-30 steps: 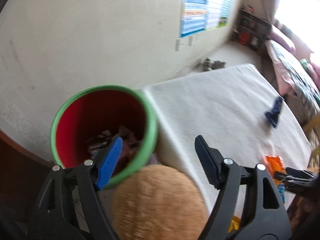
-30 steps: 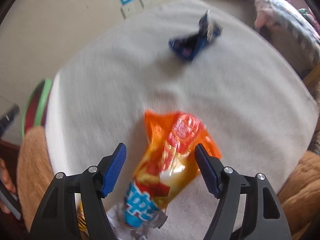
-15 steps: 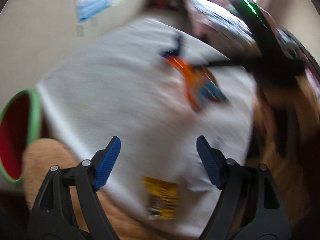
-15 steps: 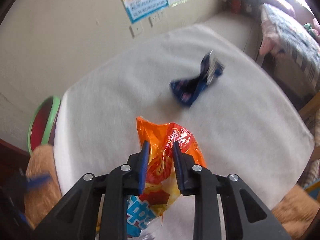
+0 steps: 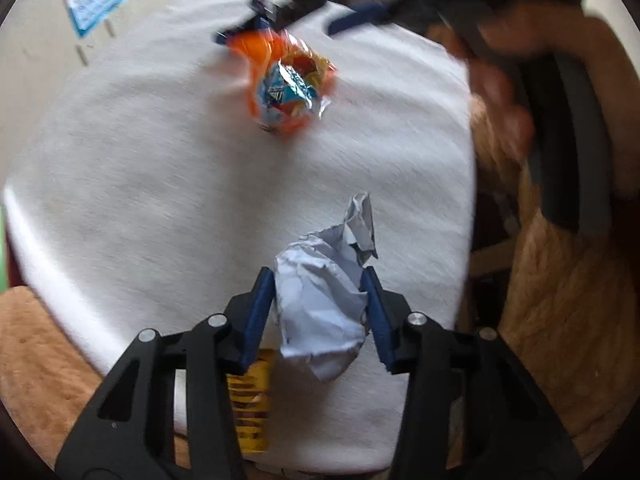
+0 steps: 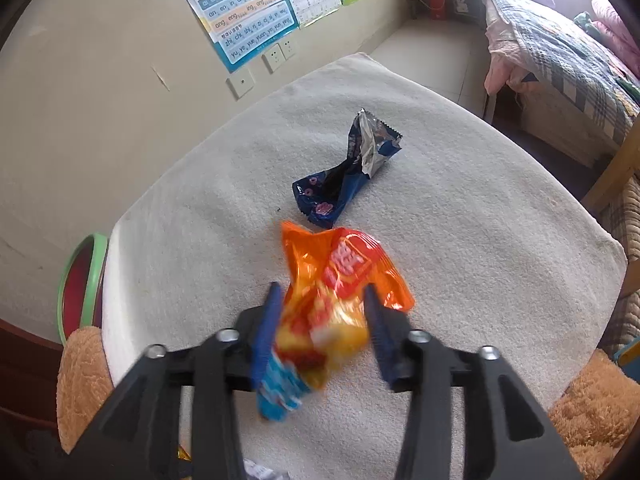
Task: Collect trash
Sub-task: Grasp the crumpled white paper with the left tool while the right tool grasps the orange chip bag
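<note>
My left gripper (image 5: 318,312) is closed around a crumpled white paper ball (image 5: 320,300) on the white table cloth (image 5: 140,168). My right gripper (image 6: 322,332) has its jaws around an orange snack bag (image 6: 340,288); the jaws stand wider than half a second ago and the view is blurred there. The bag also shows in the left wrist view (image 5: 286,84). A dark blue wrapper (image 6: 344,176) lies beyond it. The red bin with a green rim (image 6: 80,280) stands off the table's left edge.
A yellow wrapper (image 5: 248,400) lies under my left gripper at the near table edge. Brown plush cushions (image 6: 84,380) flank the table. A bed (image 6: 560,60) stands at the right and a wall with posters (image 6: 248,12) behind.
My left gripper swung from the bin to the paper ball and closed on it. My right gripper closed on the orange bag, lifted it, and its jaws now stand wider.
</note>
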`<state>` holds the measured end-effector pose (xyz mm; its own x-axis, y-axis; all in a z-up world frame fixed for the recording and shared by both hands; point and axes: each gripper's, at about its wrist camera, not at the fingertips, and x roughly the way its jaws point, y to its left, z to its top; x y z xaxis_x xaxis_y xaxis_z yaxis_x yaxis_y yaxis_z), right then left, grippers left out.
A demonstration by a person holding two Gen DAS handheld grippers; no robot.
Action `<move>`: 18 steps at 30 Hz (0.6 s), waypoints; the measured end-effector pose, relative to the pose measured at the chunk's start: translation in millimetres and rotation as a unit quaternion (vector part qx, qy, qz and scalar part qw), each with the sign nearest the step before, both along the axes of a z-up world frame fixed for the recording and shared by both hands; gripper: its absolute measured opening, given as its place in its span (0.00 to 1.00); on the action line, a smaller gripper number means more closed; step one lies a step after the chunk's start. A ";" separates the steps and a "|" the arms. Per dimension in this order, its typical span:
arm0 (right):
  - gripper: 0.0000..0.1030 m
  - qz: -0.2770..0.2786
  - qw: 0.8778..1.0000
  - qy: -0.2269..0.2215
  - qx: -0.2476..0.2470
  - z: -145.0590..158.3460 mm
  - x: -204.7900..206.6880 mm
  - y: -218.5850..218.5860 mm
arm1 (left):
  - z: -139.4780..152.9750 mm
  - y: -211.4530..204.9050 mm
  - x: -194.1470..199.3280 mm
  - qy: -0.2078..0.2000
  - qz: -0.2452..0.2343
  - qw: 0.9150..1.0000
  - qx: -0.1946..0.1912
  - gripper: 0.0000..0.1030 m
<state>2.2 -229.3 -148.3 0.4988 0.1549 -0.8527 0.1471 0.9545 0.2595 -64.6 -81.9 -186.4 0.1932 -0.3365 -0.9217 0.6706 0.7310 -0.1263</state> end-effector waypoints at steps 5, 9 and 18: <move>0.59 -0.007 1.000 0.004 0.015 -4.8 -1.6 1.5 | 24.8 20.0 23.7 -0.044 0.072 0.996 -0.023 0.42; 0.64 -0.005 1.000 0.015 0.015 -11.3 -0.1 6.9 | 51.9 42.3 47.0 -0.084 0.136 0.986 -0.046 0.42; 0.73 -0.045 0.998 0.020 0.042 -20.6 -2.9 -1.5 | 76.9 80.3 68.8 -0.125 0.219 0.966 -0.055 0.42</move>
<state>-0.7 -230.8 -168.9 0.4796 0.1831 -0.8581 0.2423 0.9123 0.3301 4.2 -1.6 -109.4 0.5517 -0.2655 -0.7907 0.3196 0.9429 -0.0937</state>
